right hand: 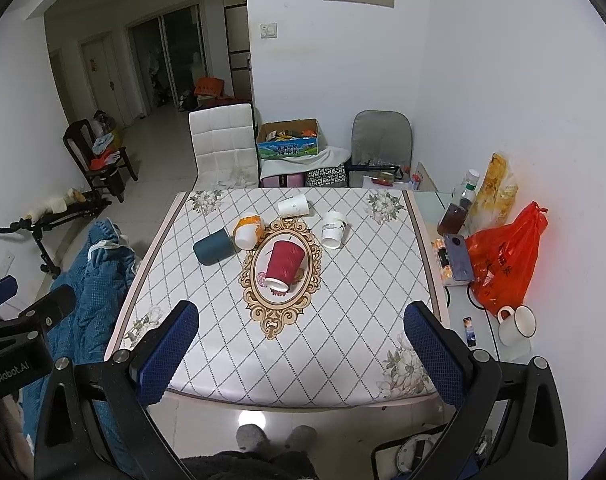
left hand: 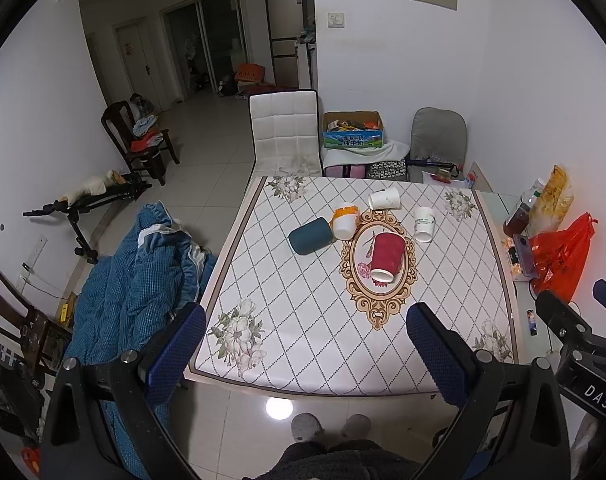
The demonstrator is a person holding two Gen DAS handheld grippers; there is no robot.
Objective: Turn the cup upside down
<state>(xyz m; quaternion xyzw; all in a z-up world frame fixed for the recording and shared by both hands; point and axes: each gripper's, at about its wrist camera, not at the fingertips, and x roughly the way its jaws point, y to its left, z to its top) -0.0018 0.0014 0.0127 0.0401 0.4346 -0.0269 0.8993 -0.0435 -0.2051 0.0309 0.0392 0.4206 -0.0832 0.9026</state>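
Several cups lie on their sides on the patterned table (left hand: 303, 300) (right hand: 343, 320). A red ribbed paper cup (left hand: 387, 255) (right hand: 283, 265) lies on the gold oval, mouth toward me. Behind it are a dark teal cup (left hand: 311, 235) (right hand: 213, 246), an orange-and-white cup (left hand: 345, 221) (right hand: 249, 231), a plain white paper cup (left hand: 384, 199) (right hand: 293, 205) and a white printed cup (left hand: 424, 223) (right hand: 333, 229). My left gripper (left hand: 307, 344) and my right gripper (right hand: 299, 340) are both open and empty, held above the table's near edge.
A red plastic bag (right hand: 503, 256), bottles (right hand: 459, 208), a phone (right hand: 457, 258) and a white enamel mug (right hand: 517, 325) sit on the glass side shelf at right. A blue quilt (left hand: 135, 280) lies left of the table. White chair (left hand: 285, 136) stands behind.
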